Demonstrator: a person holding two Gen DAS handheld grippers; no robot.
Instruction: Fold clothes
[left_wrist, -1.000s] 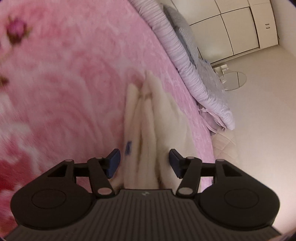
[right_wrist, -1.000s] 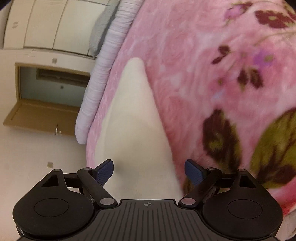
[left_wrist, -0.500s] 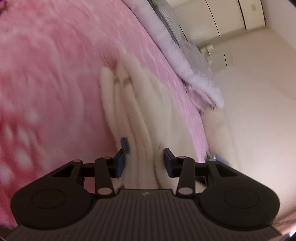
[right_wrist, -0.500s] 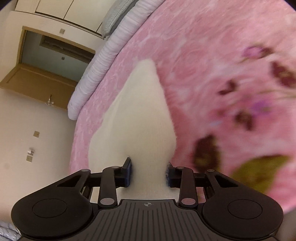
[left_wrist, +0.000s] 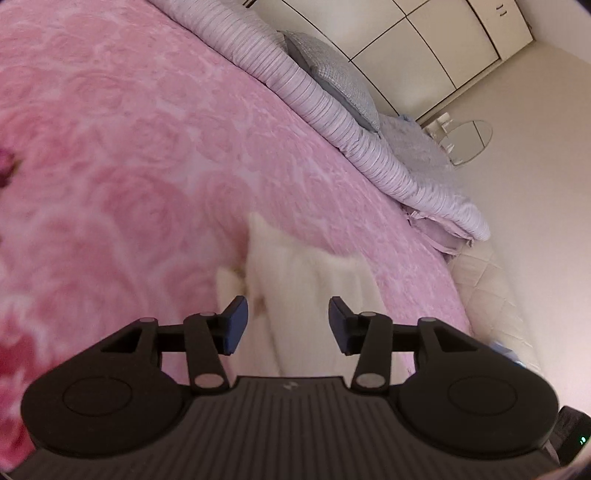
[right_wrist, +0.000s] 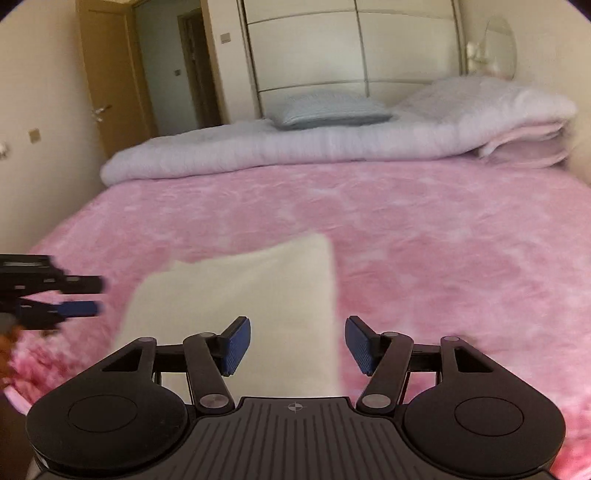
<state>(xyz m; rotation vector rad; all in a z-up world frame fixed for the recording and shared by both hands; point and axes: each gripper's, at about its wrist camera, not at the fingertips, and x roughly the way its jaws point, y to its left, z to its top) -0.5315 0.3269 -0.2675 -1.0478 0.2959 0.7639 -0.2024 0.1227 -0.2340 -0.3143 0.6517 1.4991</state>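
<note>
A cream garment (right_wrist: 240, 291) lies folded flat on the pink floral blanket (right_wrist: 424, 229), near the bed's front left corner. My right gripper (right_wrist: 299, 343) hovers open just over its near edge, and nothing is between its blue pads (right_wrist: 236, 345). In the left wrist view the same garment (left_wrist: 306, 273) looks blurred and bunched ahead of my left gripper (left_wrist: 288, 321), which stands open above it. From the right wrist view the left gripper (right_wrist: 90, 295) sits just off the garment's left edge, its fingers apart.
A rolled lilac duvet (right_wrist: 295, 147) and a grey pillow (right_wrist: 325, 109) lie across the head of the bed. White wardrobes (right_wrist: 351, 44) and an open door (right_wrist: 107, 85) stand behind. The bed's edge and bare mattress (left_wrist: 491, 306) drop off to the pale floor.
Half a second ago both grippers were nearly shut on the garment. Both have since opened and drawn back, and the garment lies released on the blanket.
</note>
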